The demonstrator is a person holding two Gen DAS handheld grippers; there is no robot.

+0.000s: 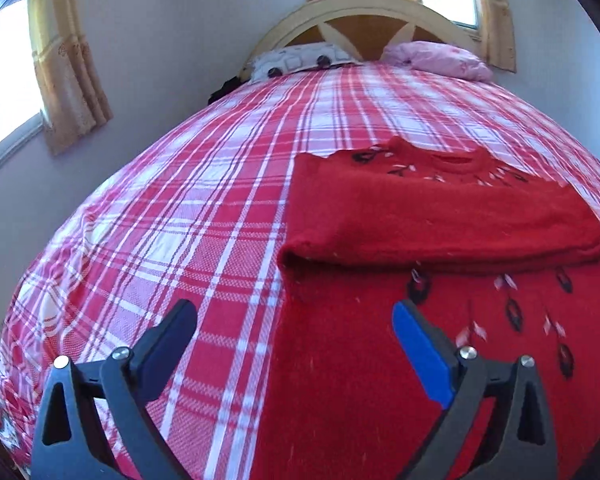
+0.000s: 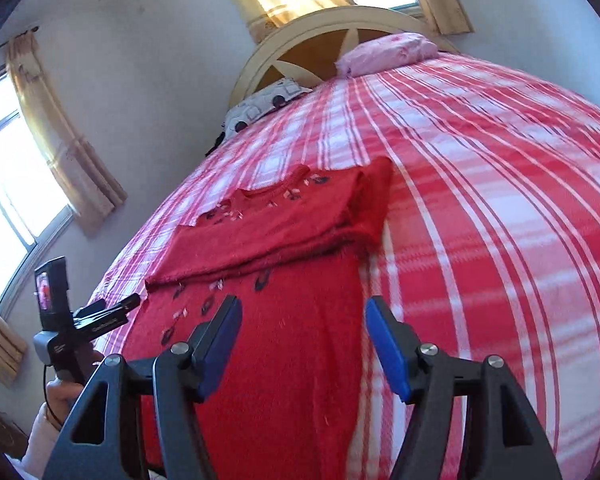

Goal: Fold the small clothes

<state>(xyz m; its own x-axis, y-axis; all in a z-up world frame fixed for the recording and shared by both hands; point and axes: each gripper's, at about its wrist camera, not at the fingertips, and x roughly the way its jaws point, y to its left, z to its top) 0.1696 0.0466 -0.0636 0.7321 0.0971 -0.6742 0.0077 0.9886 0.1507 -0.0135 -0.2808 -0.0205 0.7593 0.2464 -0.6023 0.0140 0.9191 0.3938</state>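
Observation:
A red knitted sweater [image 1: 440,216] with dark and white bead-like patterns lies flat on the plaid bed, its sleeves folded across the chest as a thick band. The same sweater [image 2: 292,320] runs up the middle of the right wrist view. My left gripper [image 1: 296,312] stands open over the sweater's left edge, nothing between its fingers. My right gripper [image 2: 302,312] hangs open above the sweater's lower right part, empty. In the right wrist view the left gripper's body [image 2: 66,320] shows at the far left, held by a hand [image 2: 62,396].
The bed has a red and white plaid sheet [image 1: 172,208]. At its head are a curved wooden headboard [image 1: 364,20], a patterned pillow [image 1: 296,60] and a pink pillow [image 1: 440,60]. Curtained windows [image 1: 8,76] line the walls.

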